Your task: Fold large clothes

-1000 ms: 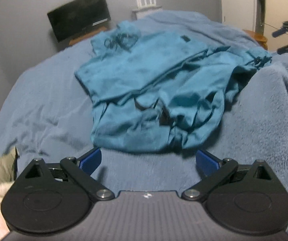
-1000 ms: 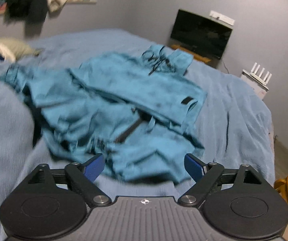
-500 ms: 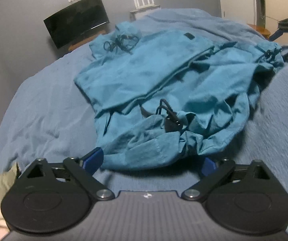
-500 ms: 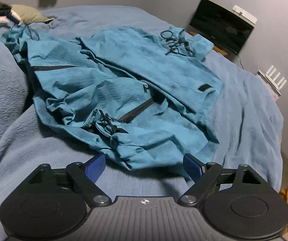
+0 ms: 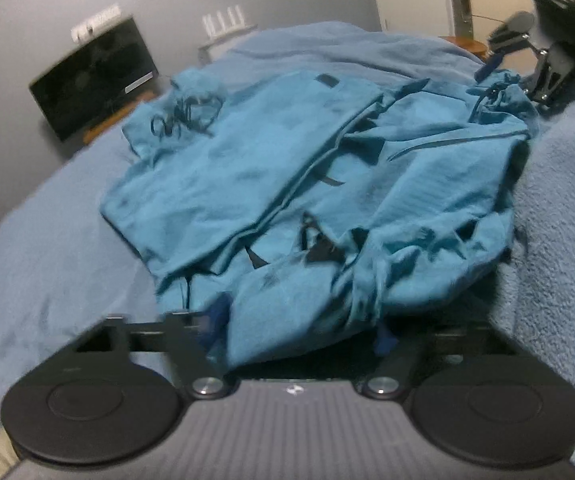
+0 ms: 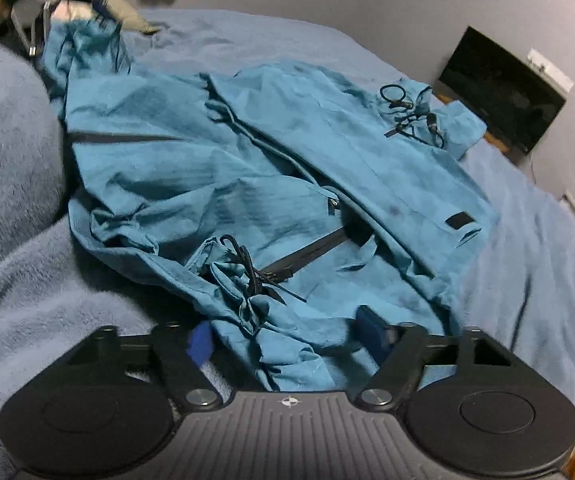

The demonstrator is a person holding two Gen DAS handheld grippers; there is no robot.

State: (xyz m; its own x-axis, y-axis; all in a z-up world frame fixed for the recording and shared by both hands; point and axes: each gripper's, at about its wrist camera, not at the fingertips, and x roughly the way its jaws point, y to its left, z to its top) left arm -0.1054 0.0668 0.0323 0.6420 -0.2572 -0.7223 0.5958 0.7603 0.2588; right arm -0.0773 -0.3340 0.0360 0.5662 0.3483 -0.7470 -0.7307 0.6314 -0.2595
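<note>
A large teal hooded jacket (image 5: 287,168) lies crumpled on a blue blanket; it also shows in the right wrist view (image 6: 271,168). Its hood with black drawcords (image 6: 411,114) lies at the far end. My left gripper (image 5: 299,328) is open, with the jacket's bunched near hem lying between its blue pads. My right gripper (image 6: 283,338) is open, with the other bunched hem corner and a black cord between its pads. Each gripper also shows far off in the other view: the right gripper (image 5: 543,60) in the left wrist view and the left gripper (image 6: 55,4) in the right wrist view.
The blue blanket (image 5: 47,248) covers the bed and rises in a thick fold (image 6: 3,128) beside the jacket. A dark monitor (image 5: 95,80) and a white router (image 5: 227,28) stand by the grey wall beyond the bed.
Both grippers have moved forward to the jacket's near hem. The fabric edge now lies between the pads of each, where before the pads stood short of it.
</note>
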